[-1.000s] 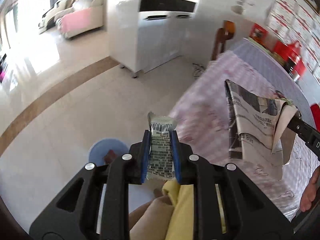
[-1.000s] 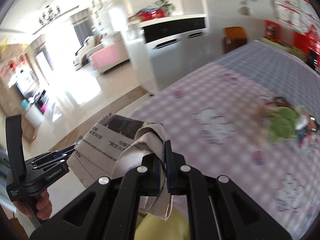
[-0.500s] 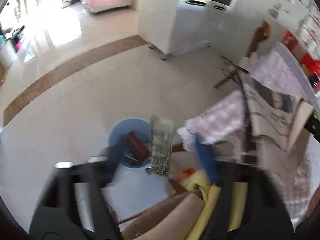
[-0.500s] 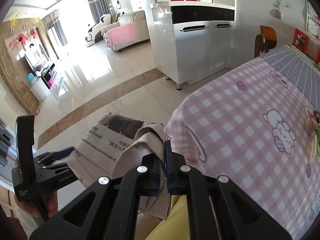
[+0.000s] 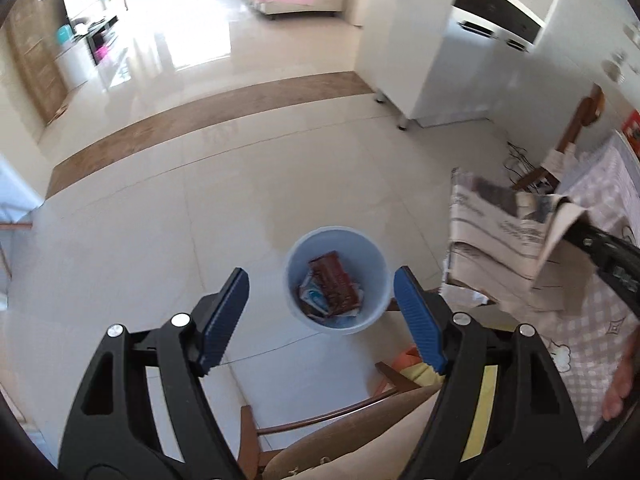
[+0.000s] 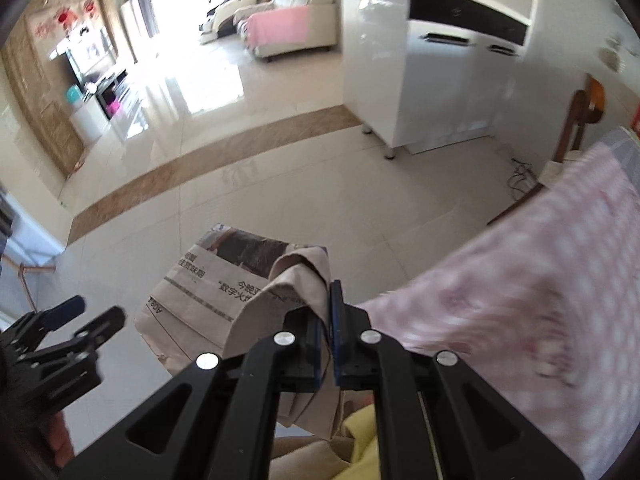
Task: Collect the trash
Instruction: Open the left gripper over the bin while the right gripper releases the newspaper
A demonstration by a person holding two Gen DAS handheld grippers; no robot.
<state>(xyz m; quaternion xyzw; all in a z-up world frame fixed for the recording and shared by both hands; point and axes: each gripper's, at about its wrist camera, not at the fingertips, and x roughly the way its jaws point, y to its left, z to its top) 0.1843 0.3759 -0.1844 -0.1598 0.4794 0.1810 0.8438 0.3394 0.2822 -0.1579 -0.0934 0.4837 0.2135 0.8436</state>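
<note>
A light blue trash bin (image 5: pixel 337 280) stands on the tiled floor with several wrappers inside, a red-brown one (image 5: pixel 333 283) on top. My left gripper (image 5: pixel 322 314) is open and empty, held above the bin with the bin between its blue pads (image 5: pixel 224 316). My right gripper (image 6: pixel 329 322) is shut on a folded newspaper (image 6: pixel 218 284), held in the air off the table's edge. The newspaper (image 5: pixel 500 232) also shows at the right of the left wrist view.
A table with a pink checked cloth (image 6: pixel 532 300) is at the right. A wooden chair (image 5: pixel 348 432) with a yellow cushion is just below my grippers. A white cabinet (image 6: pixel 440 80) and another wooden chair (image 6: pixel 580 120) stand farther back. Open tiled floor (image 5: pixel 200 200) lies around the bin.
My left gripper opened and let go of the barcode wrapper, which dropped toward the bin. Both grippers swung left from the table to over the floor. The right still holds the newspaper.
</note>
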